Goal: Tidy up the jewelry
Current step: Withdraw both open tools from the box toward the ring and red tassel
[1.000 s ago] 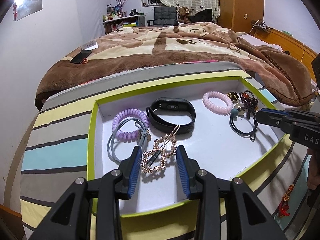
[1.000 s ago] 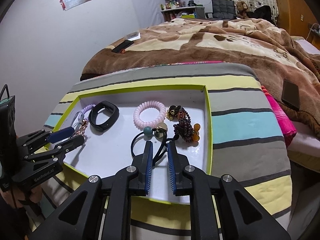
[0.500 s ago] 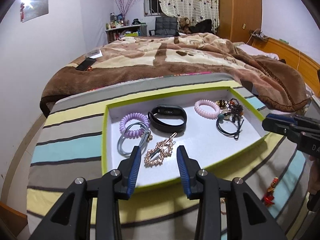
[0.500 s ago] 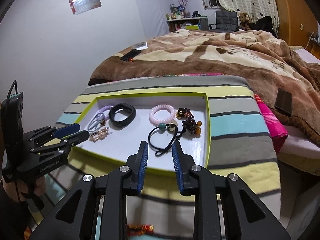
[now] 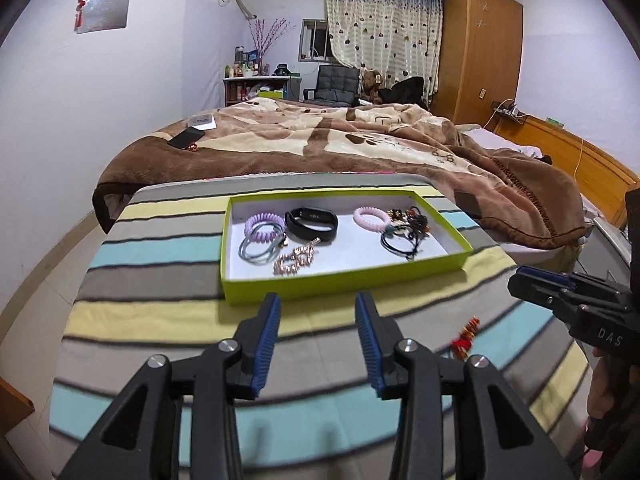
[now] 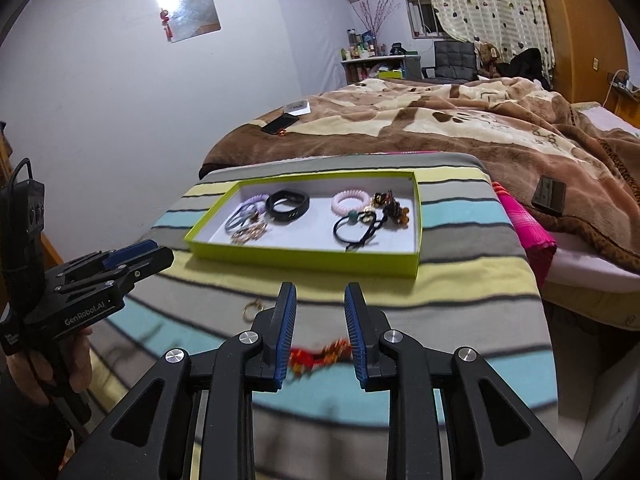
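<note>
Both tools have pulled back from the green tray [image 5: 344, 278], which now lies farther off on the striped bench [image 5: 160, 280]. Left tool [image 5: 317, 340] has just been spreading its jaws and stands wide with nothing between them. Right tool [image 6: 320, 330] stands parted too, empty, hovering over a red-and-gold charm [image 6: 320, 354] on the cloth; a gold ring [image 6: 252, 308] lies left of it. Inside the tray: lilac coil tie [image 5: 262, 226], grey tie [image 5: 256, 252], gold clip [image 5: 294, 260] and black band [image 5: 312, 222] at left; pink coil [image 5: 372, 218], black tie [image 5: 400, 244] and dark beads [image 5: 416, 218] at right.
</note>
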`<state>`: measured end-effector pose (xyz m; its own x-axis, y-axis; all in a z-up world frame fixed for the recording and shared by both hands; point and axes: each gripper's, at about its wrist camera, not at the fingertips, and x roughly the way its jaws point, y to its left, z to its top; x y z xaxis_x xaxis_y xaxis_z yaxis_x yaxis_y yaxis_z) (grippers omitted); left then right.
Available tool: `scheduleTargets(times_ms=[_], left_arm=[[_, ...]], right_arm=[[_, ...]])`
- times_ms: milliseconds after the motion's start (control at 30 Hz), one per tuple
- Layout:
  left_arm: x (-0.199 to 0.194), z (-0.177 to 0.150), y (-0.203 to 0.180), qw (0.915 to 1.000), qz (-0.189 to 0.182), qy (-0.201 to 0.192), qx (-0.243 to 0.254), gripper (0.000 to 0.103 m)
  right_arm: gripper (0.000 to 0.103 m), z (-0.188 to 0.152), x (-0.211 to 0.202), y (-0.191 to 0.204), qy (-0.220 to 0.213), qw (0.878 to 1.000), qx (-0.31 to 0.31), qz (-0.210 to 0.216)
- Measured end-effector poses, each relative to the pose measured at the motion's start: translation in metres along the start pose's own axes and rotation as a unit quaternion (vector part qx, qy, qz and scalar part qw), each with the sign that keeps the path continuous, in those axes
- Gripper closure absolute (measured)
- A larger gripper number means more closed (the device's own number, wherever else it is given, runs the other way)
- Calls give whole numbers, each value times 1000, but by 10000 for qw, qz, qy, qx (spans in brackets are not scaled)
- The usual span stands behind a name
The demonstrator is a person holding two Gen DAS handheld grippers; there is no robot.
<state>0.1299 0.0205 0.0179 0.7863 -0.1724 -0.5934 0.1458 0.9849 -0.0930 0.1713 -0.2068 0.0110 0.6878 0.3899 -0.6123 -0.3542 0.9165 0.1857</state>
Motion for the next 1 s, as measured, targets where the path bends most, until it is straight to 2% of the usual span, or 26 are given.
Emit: scheduleTargets(times_ms=[500,1000], left_arm=[[-42,-37,-12,9997,130,-190,95,57],[-45,-49,-16,9996,181,-163,159,57]], right_arm=[[77,-42,-32,10,78,9999,98,-1],[76,-48,-34,13,104,9999,53,-107]])
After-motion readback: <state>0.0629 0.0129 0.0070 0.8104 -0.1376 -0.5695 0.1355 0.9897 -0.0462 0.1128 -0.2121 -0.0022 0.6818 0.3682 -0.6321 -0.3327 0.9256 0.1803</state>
